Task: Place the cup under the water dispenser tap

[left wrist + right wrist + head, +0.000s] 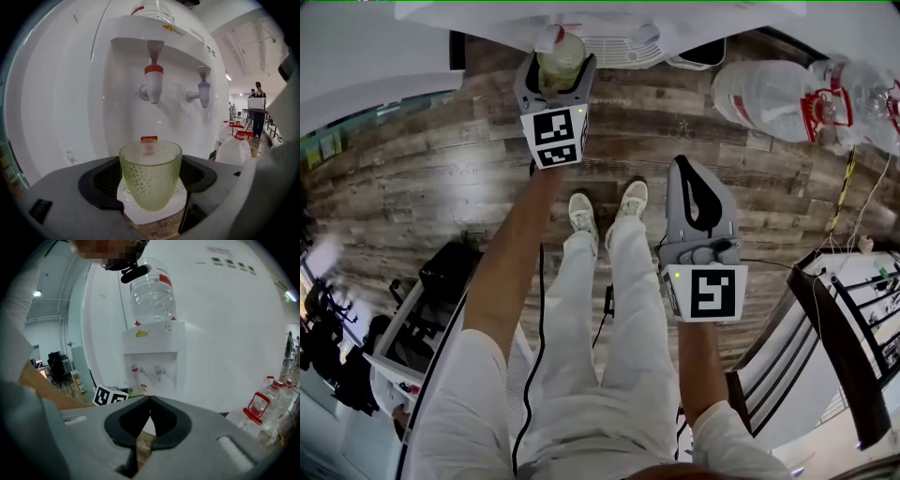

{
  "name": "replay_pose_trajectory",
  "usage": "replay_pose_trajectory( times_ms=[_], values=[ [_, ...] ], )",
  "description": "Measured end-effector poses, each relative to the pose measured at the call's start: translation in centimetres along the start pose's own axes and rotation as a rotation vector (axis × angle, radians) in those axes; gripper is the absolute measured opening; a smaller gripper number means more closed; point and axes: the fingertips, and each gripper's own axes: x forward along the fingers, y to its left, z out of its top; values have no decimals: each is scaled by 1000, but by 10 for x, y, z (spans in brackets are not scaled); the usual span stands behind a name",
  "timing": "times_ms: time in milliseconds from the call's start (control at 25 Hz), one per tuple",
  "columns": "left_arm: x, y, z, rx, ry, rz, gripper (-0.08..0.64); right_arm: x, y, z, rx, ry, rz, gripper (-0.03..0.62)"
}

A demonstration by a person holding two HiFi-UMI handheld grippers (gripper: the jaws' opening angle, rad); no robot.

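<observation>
Left gripper (pixel 556 67): jaws spread wide, with the black pads clamped on either side of the pale green dimpled glass cup (pixel 150 174).
Cup: upright and empty, low in front of the white water dispenser (pixel 117 93), inside its tap recess.
Cup and taps: the red-collared tap (pixel 153 84) hangs above the cup and roughly in line with it. The blue-collared tap (pixel 203 92) is off to the right.
Under the cup: the dispenser's white slotted drip tray (pixel 127 206). I cannot tell whether the cup's base touches it.
Right gripper (pixel 148 412): jaws closed together with nothing between them, well back from the dispenser over the wood-pattern floor (pixel 441 169).
Beside the dispenser: big clear water bottles with red handles (pixel 769 98) lie on the floor to its right.
</observation>
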Motion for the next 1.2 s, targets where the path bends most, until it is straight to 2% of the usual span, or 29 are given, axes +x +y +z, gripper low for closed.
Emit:
replay_pose_trajectory(
  times_ms=[200,480,640,760,920,1040,1200],
  values=[
    [11,-1,3,-17,-34,-11,365,1,-1,-6,44,-1,7,-2],
    [20,-4,-3,-15,-57,-11,367,2,-6,-14,55,15,6,-2],
    [25,-5,-15,37,-32,-2,371,3,-6,-21,101,22,34,0],
    [28,-5,-17,48,-4,1,384,4,-4,-23,110,23,49,0],
    [28,-3,-17,15,32,-13,448,4,-2,-22,109,26,53,0],
    [25,-4,-13,34,38,-27,460,3,-3,-19,106,23,49,0],
    [18,-7,-1,-31,31,-48,460,-2,-7,-15,107,14,28,0]
  ],
)
